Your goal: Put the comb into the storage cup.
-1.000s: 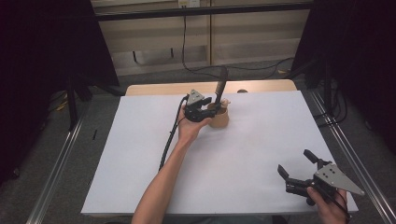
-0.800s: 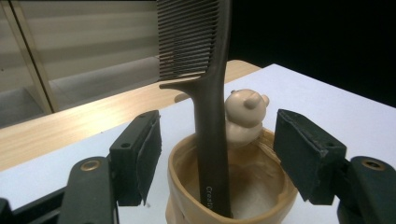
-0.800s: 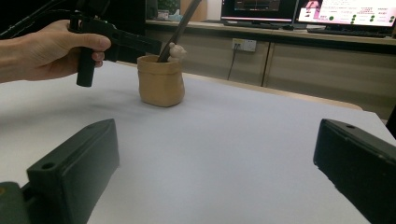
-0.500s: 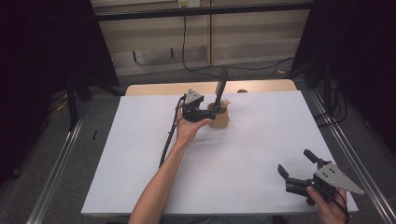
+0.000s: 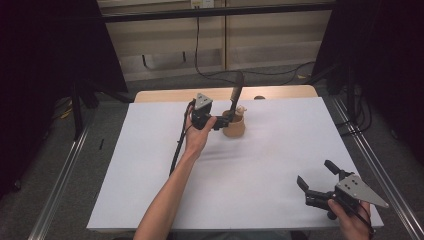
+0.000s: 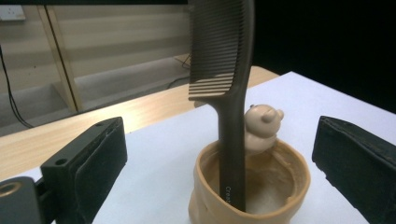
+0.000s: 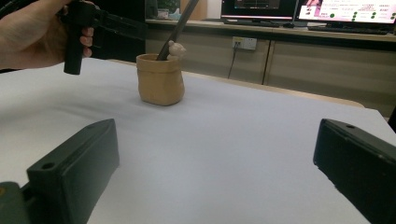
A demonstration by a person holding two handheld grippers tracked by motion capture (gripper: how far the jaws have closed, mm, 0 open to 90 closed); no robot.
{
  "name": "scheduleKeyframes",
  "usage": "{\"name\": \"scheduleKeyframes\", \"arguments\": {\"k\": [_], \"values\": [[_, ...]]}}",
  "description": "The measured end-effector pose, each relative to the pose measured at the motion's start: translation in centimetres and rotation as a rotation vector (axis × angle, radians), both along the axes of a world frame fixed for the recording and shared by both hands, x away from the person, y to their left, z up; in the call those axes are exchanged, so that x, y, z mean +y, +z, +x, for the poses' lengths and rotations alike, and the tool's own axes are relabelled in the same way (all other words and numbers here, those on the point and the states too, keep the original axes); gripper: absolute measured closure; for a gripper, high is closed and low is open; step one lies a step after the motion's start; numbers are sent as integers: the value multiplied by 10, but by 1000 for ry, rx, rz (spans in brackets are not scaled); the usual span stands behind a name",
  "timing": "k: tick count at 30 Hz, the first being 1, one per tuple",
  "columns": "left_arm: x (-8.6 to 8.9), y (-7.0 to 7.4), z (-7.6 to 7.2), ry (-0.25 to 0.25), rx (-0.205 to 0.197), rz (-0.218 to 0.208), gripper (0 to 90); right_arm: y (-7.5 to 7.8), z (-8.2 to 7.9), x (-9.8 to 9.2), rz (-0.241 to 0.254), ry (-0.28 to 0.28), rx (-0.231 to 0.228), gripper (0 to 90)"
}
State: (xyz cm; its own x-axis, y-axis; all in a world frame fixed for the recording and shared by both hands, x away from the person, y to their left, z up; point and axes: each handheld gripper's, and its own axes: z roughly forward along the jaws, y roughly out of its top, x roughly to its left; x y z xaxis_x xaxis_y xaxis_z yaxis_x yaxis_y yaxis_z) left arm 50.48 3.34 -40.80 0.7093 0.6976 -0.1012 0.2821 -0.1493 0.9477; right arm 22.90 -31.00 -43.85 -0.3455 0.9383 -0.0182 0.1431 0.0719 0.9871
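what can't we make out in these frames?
- Comb top: cut off by the left gripper view's upper edge.
- Print on the comb's handle: too small, hidden behind the cup rim.
- Cup base: cut off by that view's bottom edge.
- Monitor text, right gripper view: blurred, cropped.

The tabletop (image 5: 150,165) is seen from above, looking forward. The tan cup (image 6: 250,186) is viewed close between the left jaws, and from afar across the tabletop by the right gripper view.
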Motion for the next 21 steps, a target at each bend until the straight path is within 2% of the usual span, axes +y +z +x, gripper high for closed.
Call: {"name": "scheduleKeyframes", "arguments": {"k": [4,8,16,18,19,21], "values": [[6,4,-3,5,-12,-4,33,0,0,-1,-1,-4,-1,0],[14,6,-6,24,-35,-37,33,1,0,-1,-1,-8,-4,0],[24,6,-16,48,-95,-27,20,1,-1,0,-9,-10,-10,0],[28,7,-18,42,-97,-29,20,1,-2,0,-9,-8,-12,0],[29,7,-19,41,-92,-45,20,2,-2,0,-9,-8,-14,0],[31,7,-22,39,-98,-36,20,2,-3,0,-9,-7,-14,0]]}}
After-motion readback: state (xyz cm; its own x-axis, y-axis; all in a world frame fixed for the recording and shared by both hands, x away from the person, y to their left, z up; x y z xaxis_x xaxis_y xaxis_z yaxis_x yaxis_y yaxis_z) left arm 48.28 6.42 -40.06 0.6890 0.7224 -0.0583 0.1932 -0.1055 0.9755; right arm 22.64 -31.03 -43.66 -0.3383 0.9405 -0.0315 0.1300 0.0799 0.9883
